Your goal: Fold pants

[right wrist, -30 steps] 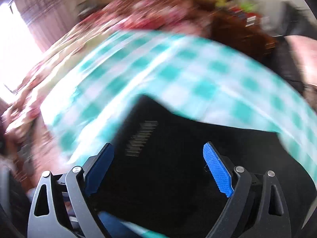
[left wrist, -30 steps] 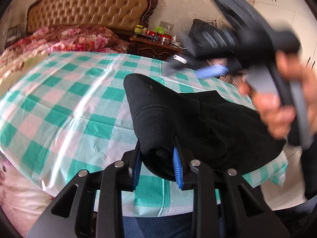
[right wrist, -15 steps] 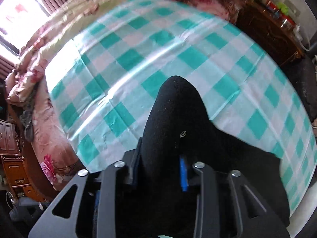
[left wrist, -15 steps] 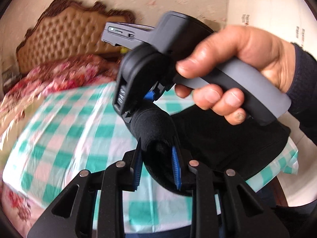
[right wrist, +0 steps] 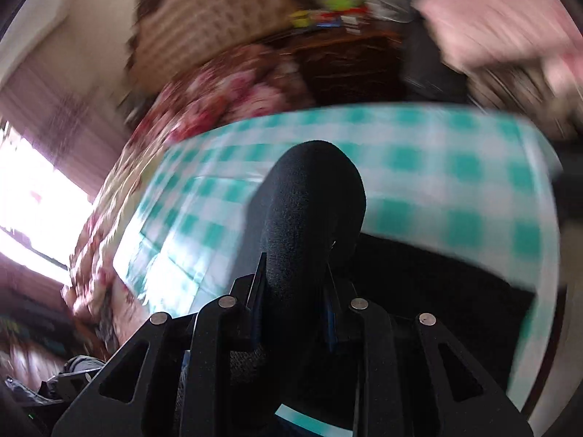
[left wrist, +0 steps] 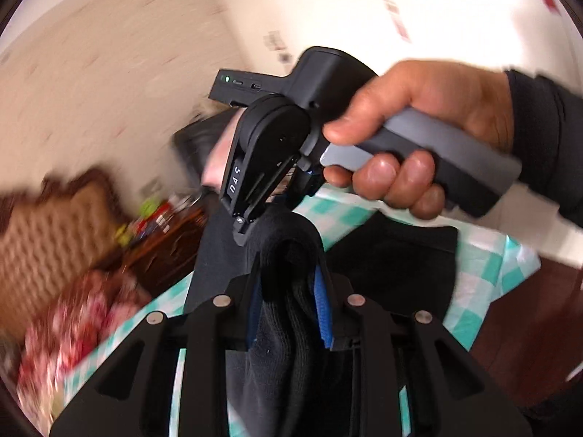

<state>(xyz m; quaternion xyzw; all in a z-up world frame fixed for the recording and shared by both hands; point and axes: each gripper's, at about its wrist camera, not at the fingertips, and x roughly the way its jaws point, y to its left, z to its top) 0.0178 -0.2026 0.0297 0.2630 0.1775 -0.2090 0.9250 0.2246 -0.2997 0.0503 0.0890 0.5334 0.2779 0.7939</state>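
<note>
From my left wrist view I can read only white characters on the black body of the right gripper (left wrist: 251, 224), just ahead of my own fingers: they look like "DAS", printed sideways, though I cannot be sure of the letters. From my right wrist view everything is blurred and I can read no text.

A teal-and-white checked tablecloth (right wrist: 455, 167) covers the table in the near and middle ground. Beyond it on the left lies a red floral bedspread (right wrist: 226, 94), with a tufted tan headboard (right wrist: 215, 18) behind it. Right of the headboard stands a dark wooden nightstand (right wrist: 346, 62) carrying small, blurred, colourful items. Bright window light fills the far left.
</note>
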